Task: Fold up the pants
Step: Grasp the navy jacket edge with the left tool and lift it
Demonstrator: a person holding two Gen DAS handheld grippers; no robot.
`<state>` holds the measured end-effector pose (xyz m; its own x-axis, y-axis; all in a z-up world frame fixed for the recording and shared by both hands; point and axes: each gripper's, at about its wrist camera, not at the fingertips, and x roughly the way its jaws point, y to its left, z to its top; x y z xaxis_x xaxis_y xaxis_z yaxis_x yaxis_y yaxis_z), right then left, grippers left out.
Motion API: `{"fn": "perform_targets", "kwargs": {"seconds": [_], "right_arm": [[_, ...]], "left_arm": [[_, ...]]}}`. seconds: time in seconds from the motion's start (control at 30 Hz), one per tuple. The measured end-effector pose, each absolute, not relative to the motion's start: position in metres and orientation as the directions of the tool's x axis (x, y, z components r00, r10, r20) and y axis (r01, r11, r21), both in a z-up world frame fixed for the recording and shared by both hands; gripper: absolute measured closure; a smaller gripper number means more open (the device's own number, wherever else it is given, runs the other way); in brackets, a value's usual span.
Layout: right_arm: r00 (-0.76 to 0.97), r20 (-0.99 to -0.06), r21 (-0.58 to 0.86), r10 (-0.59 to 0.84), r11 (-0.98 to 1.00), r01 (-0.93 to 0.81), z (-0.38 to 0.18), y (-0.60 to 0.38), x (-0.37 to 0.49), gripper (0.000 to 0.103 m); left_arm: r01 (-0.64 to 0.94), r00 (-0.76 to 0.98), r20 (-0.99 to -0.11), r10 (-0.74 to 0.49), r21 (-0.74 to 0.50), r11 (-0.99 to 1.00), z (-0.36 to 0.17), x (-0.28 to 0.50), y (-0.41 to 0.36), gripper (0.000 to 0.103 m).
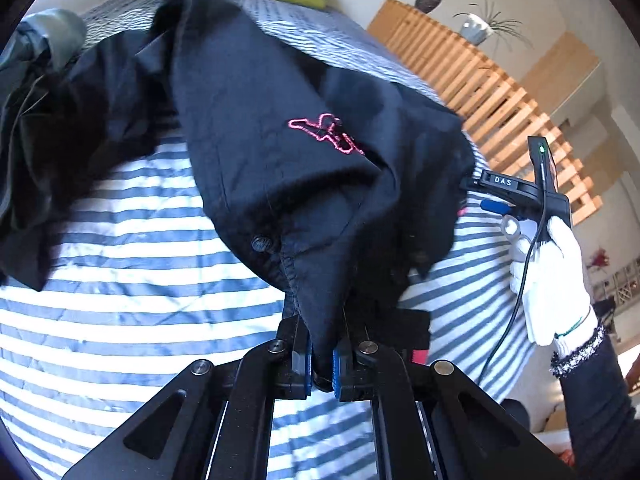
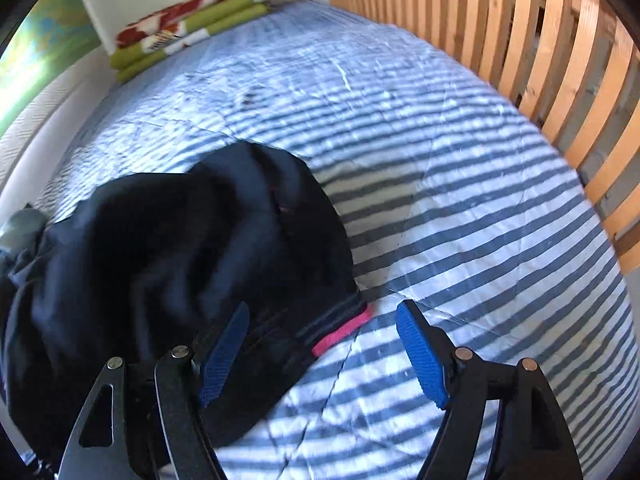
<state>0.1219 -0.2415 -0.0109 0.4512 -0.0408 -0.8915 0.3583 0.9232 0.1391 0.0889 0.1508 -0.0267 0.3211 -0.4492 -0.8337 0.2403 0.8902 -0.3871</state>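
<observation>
- We found the black pants (image 1: pixel 304 168) bunched on a blue-and-white striped bedspread (image 1: pixel 132 288), one end lifted off it and the rest trailing in a heap toward the far left of the bed.
- The left gripper (image 1: pixel 322 364) was closed on a fold of the pants, near the waistband by our reading; the cloth hung gathered between its blue pads (image 1: pixel 336 372), with a dark button (image 1: pixel 262 244) and a pink embroidered mark (image 1: pixel 328 132) showing just above the grip.
- The right gripper (image 2: pixel 320 356) stood wide apart and held nothing. A pink-edged hem or band (image 2: pixel 344 332) of the pants lay on the bedspread between its jaws, touched by neither pad as far as we could tell.
- In the left wrist view, a white-gloved hand (image 1: pixel 548 280) carried the right tool beside the far edge of the garment.
- We judged the fabric thin, light and limp: it draped and creased freely, so it will sag and twist if lifted from a single point.
- We judged the sound holds to be the two waistband corners or the stiffer hems, where seams give the pads something firm; a pinch on single-layer cloth may slip.
- A wooden slatted rail (image 2: pixel 520 40) ran along the bed's side, and folded green and red blankets (image 2: pixel 192 24) lay at its head, well apart from the pants.
</observation>
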Motion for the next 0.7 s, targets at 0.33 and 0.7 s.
{"fn": "perform_targets", "kwargs": {"seconds": [0.33,0.7], "right_arm": [[0.485,-0.873,0.177,-0.045,0.899,0.401,-0.017,-0.209,0.141,0.1],[0.665,-0.649,-0.059,-0.368,0.897,0.439,0.124,-0.22,0.093,0.102]], "left_arm": [[0.249,0.299,-0.85,-0.433,-0.369,0.896,-0.047,0.097,0.137,0.097],[0.567,0.22,-0.759,-0.613,-0.411,0.713,0.027,0.019,0.007,0.098]]}}
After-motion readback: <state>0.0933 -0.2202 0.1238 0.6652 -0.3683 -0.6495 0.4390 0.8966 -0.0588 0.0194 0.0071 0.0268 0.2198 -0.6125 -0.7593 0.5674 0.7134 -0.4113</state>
